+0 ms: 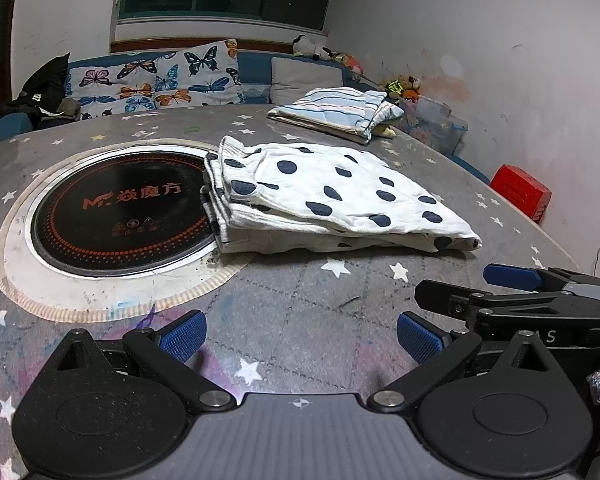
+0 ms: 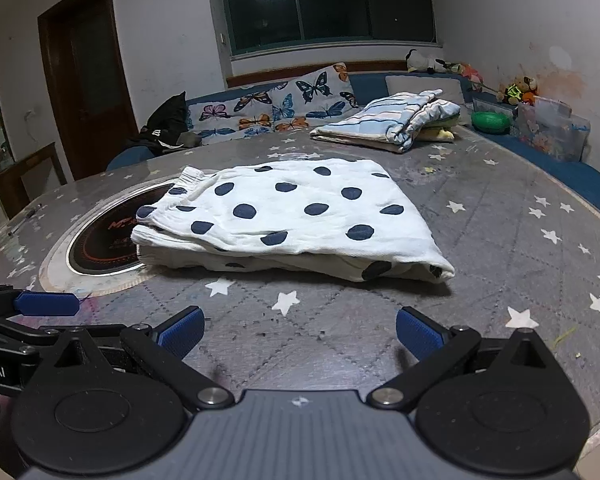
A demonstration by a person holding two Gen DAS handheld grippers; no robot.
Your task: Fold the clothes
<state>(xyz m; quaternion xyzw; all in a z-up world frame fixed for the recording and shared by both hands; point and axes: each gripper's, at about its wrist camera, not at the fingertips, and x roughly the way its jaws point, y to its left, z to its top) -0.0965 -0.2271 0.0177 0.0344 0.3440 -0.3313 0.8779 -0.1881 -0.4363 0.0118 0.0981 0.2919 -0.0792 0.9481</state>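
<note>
A white garment with dark blue dots (image 1: 332, 196) lies folded in a flat stack on the grey star-patterned table (image 1: 300, 320); it also shows in the right wrist view (image 2: 292, 216). Its left end overlaps the black round cooktop (image 1: 116, 216). My left gripper (image 1: 300, 338) is open and empty, low over the table in front of the garment. My right gripper (image 2: 300, 332) is open and empty, also in front of the garment. The right gripper's finger (image 1: 508, 276) shows at the right of the left wrist view.
A folded striped cloth stack (image 1: 336, 112) lies at the table's far right, also in the right wrist view (image 2: 392, 120). A sofa with butterfly cushions (image 1: 156, 80) stands behind the table. A red box (image 1: 520, 192) sits beyond the right edge.
</note>
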